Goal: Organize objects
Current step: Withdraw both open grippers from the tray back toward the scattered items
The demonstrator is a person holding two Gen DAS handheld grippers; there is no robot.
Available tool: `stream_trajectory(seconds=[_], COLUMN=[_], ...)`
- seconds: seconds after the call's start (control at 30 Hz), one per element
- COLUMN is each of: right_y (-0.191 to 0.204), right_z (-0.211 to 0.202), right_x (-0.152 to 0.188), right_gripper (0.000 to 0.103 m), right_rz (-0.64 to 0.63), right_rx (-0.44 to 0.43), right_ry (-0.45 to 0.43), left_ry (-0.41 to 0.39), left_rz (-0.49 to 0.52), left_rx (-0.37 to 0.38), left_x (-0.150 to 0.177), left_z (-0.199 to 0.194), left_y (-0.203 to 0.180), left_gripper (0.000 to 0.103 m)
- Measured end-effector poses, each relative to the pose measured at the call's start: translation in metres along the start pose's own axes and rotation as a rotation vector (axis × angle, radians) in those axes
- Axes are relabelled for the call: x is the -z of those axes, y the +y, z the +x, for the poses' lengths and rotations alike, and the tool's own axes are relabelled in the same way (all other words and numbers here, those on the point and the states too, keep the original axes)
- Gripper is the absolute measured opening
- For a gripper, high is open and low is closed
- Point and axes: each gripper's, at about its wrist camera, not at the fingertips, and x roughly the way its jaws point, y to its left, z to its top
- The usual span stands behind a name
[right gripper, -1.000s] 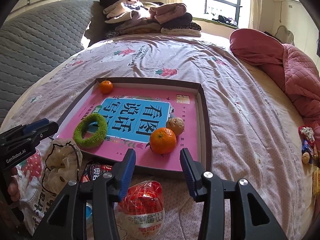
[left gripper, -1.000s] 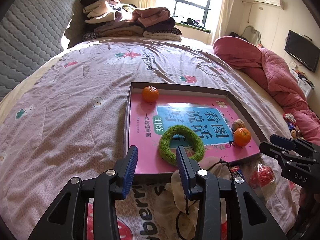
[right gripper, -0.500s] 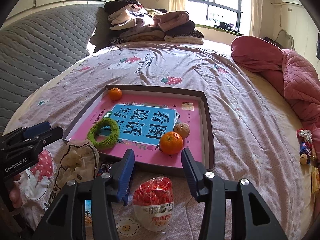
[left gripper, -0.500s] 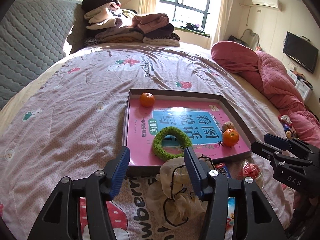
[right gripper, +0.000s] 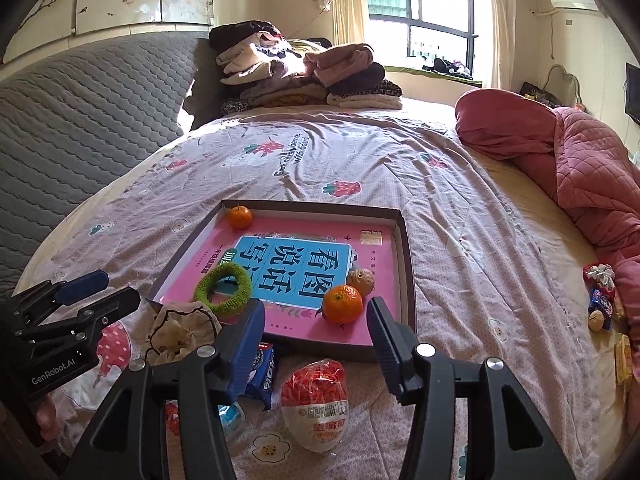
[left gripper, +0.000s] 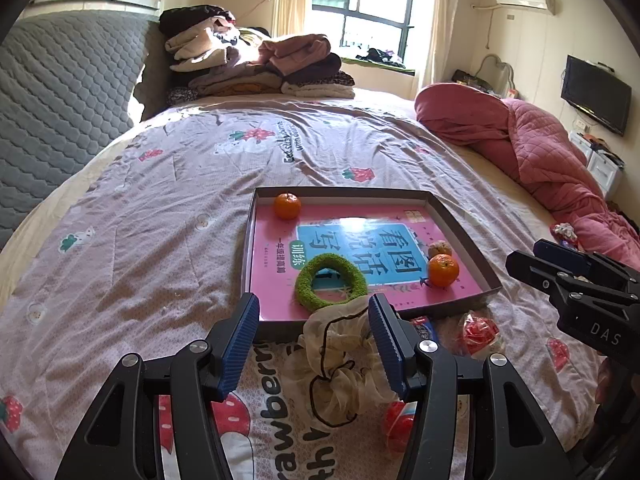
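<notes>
Both the left gripper (left gripper: 314,338) and right gripper (right gripper: 316,330) hang released and empty, jaws just widened. On the bed (left gripper: 152,216), the tray (left gripper: 460,220) holds two oranges and a green ring (left gripper: 331,282); a cream scrunchie (left gripper: 340,364) lies just near it.

Snack packets (right gripper: 316,408) crowd the tray's (right gripper: 406,264) near rim; bedspread (left gripper: 132,240) leftward bare.

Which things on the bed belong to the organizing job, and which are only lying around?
Belong to the job:
- shallow box with pink book
- two oranges
- green ring
- walnut
- cream scrunchie
- red snack bag
- blue packet

Just lying about:
- folded clothes
- pink quilt
- television
</notes>
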Motion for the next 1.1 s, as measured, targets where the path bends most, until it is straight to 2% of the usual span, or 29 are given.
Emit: stream_trajectory(seconds=[1.1], right_y=[0.005], right_z=[-0.076], right_x=[-0.005], right_gripper=[0.061], right_rz=[0.001], right_rx=[-0.011], right_ry=[-0.109], left_ry=[-0.073], left_rz=[0.078], left_rx=[-0.014], left_x=[-0.001], left_z=[-0.074], left_y=[-0.032], left_gripper=[0.059])
